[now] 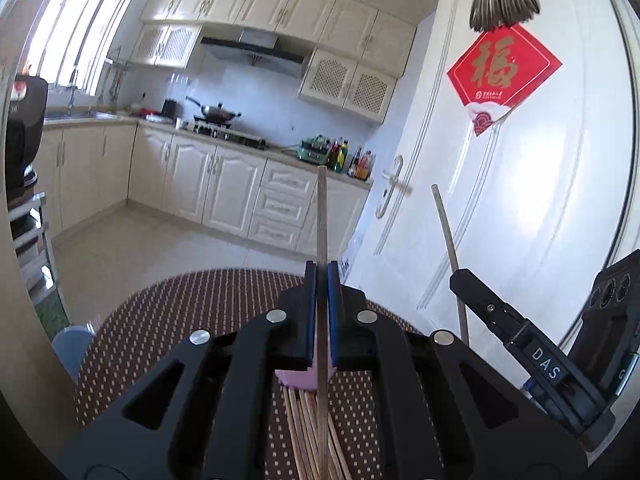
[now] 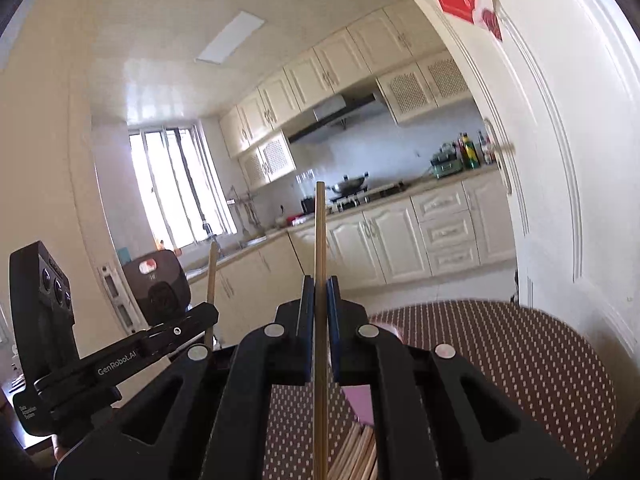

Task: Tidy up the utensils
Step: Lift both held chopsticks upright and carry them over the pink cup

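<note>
Wooden chopsticks (image 1: 308,436) lie bundled on the dotted tablecloth (image 1: 160,320) beside a pink holder (image 1: 300,378). Left gripper (image 1: 322,276) pinches one chopstick (image 1: 322,208) upright; right gripper (image 2: 320,288) pinches another chopstick (image 2: 319,224) likewise. Beyond: kitchen cabinets (image 1: 224,188), wok (image 1: 218,112), white door (image 1: 520,200).

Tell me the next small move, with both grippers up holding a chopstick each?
Probably lower the left gripper toward the pink holder below it. Both it and the right gripper clamp a raised chopstick, while more chopsticks lie on the dotted table.
</note>
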